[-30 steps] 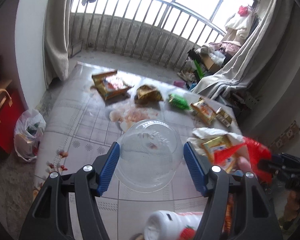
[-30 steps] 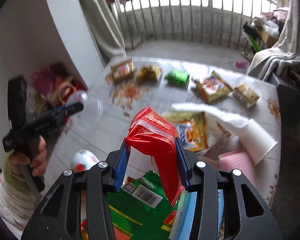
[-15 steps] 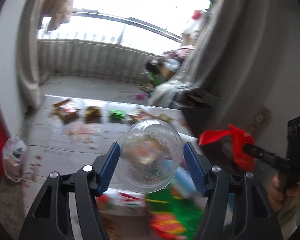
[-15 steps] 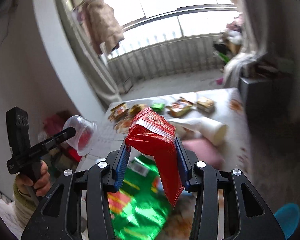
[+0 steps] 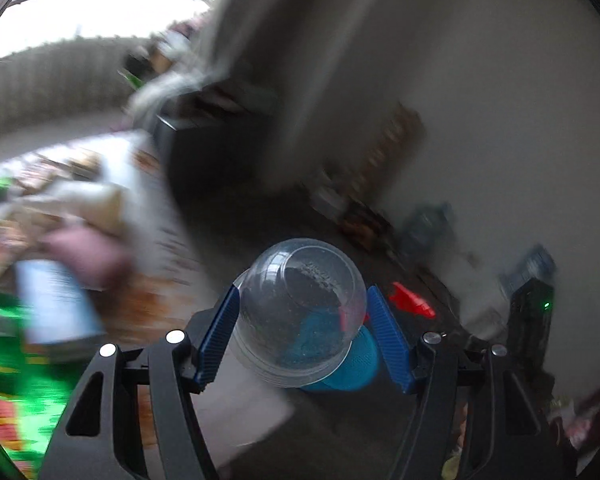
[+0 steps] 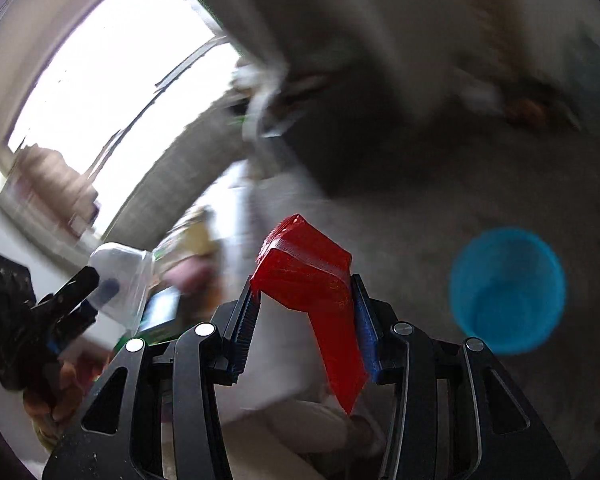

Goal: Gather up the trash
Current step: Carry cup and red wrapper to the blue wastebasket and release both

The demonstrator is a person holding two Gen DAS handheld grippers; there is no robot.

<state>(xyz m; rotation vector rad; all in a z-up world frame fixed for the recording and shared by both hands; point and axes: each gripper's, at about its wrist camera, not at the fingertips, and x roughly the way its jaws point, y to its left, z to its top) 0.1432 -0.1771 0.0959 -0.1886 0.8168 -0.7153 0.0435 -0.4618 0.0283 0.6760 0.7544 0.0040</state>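
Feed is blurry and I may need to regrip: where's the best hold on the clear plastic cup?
Across its round side wall, as the left gripper has it now: one pad on each opposite side of the clear plastic cup, coming from the rim end. The dome tapers, so grip probably holds best at the widest band.

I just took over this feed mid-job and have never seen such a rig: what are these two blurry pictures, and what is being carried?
There is no robot arm here. A person holds a two-finger tool in each hand, and a fisheye camera on each tool looks forward along its fingers. Both pictures are smeared, so much of the room is hard to read.

The left wrist view shows the left tool shut on a clear plastic cup. Beyond the cup stands a blue bin on the floor. To the left is a table with blurred litter.

The right wrist view shows the right tool shut on a red wrapper. The blue bin lies to its right, the left tool with its cup to its left.
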